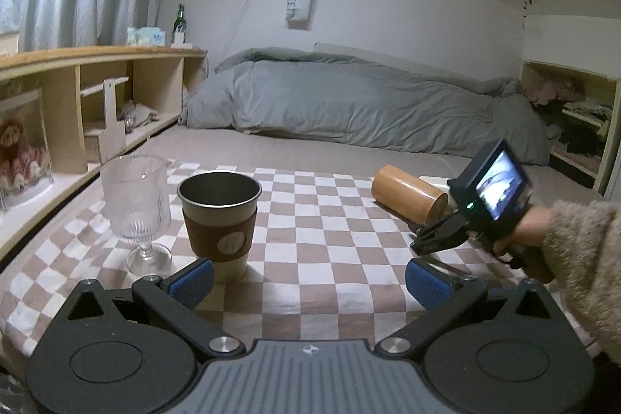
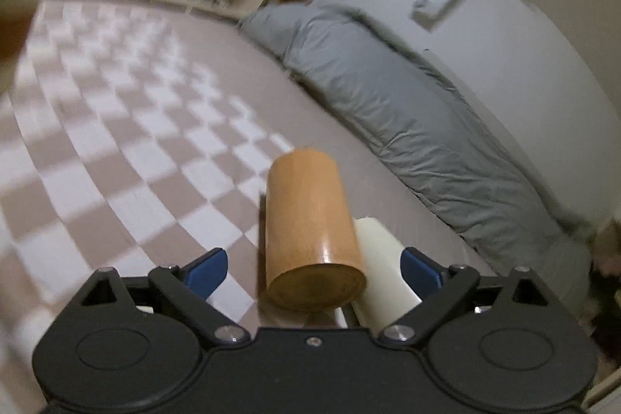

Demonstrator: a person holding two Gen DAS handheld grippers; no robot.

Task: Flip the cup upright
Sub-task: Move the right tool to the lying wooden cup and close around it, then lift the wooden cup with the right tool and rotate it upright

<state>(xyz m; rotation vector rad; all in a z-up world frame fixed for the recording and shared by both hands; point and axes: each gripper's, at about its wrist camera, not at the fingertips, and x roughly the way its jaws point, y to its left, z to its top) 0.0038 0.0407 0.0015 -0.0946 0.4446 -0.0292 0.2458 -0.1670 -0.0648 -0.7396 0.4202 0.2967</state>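
Note:
A wooden cup (image 1: 407, 196) lies on its side on the checkered cloth (image 1: 318, 231), at the right. In the right wrist view the wooden cup (image 2: 310, 231) lies between my open fingers, its flat end toward the camera, leaning on a white cup (image 2: 382, 258) that also lies on its side. My right gripper (image 2: 313, 268) is open around both, tilted. In the left wrist view the right gripper's body (image 1: 481, 204) sits just right of the wooden cup. My left gripper (image 1: 310, 280) is open and empty above the cloth's front.
A steel cup with a brown sleeve (image 1: 219, 220) and a ribbed glass goblet (image 1: 136, 204) stand upright at the left. A grey duvet (image 1: 349, 99) lies behind. Wooden shelves (image 1: 97, 92) run along the left, another shelf (image 1: 578, 119) at the right.

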